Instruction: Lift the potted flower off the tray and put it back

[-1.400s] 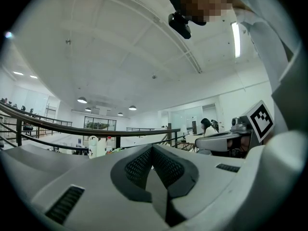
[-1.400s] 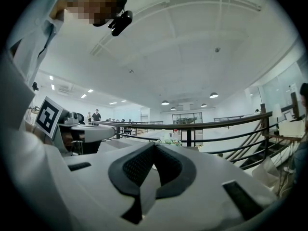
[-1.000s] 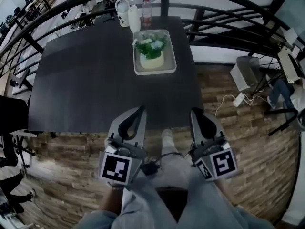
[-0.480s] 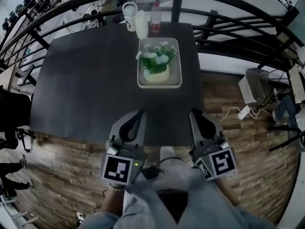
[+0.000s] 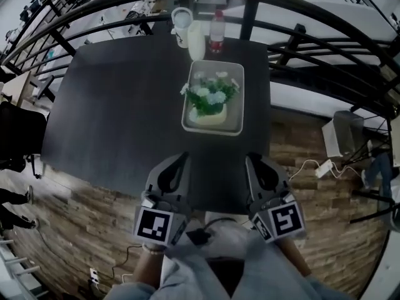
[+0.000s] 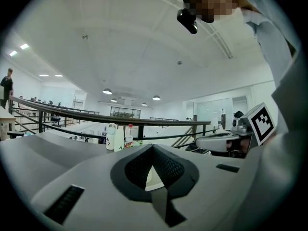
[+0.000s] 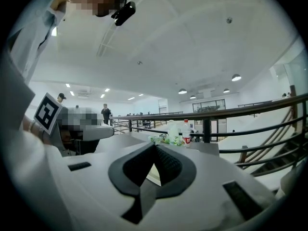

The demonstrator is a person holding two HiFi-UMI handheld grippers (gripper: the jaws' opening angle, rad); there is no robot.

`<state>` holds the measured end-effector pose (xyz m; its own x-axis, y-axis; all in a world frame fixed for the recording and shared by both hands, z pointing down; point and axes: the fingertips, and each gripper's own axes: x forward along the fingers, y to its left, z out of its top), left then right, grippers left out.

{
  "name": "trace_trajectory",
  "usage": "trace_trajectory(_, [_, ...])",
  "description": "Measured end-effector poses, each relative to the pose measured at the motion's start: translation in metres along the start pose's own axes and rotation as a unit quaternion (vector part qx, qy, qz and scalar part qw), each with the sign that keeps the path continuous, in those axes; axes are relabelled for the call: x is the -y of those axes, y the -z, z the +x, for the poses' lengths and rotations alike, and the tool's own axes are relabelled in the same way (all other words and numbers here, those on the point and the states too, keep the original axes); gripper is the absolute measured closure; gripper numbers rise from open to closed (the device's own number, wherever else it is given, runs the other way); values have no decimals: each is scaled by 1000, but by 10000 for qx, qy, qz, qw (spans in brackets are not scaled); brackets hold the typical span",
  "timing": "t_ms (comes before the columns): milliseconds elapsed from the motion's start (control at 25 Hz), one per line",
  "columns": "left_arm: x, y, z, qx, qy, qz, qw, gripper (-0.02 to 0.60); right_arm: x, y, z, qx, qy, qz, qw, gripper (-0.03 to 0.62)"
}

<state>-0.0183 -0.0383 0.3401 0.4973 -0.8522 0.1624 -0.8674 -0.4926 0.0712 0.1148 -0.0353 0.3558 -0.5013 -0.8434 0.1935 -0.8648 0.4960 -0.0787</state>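
A potted flower, white blooms and green leaves in a cream pot, stands in a pale rectangular tray on the right side of a dark table. In the right gripper view its leaves peek over the jaws. My left gripper and right gripper hover side by side over the table's near edge, well short of the tray. Both are shut with nothing in them. The shut left gripper and shut right gripper fill the lower part of their own views.
A white cup, a white bottle and a red-labelled bottle stand at the table's far edge behind the tray. A black railing curves round the back. A dark chair is at the left; a white box and cables lie on the floor at the right.
Both grippers, still shut, have come forward from over the floor to the table's near edge. The tray and flower now sit lower and closer in the head view.
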Motion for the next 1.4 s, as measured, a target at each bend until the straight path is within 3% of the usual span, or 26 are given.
trace_trajectory(320, [-22, 23, 21, -423, -320, -122, 9985, 581, 16, 31, 19, -281, -14, 80, 9996, 591])
trace_trajectory(840, [-75, 64, 85, -825, -254, -364, 9956, 591, 45, 69, 78, -626, 371, 616, 9954, 589])
trace_trajectory(1160, [-101, 92, 123, -1065, -57, -457, 9932, 529, 52, 88, 126, -981, 318, 677, 9924, 470])
trace_trajectory(1400, [-113, 115, 144, -1340, 111, -589, 9892, 463, 59, 102, 155, -1219, 358, 884, 9879, 439])
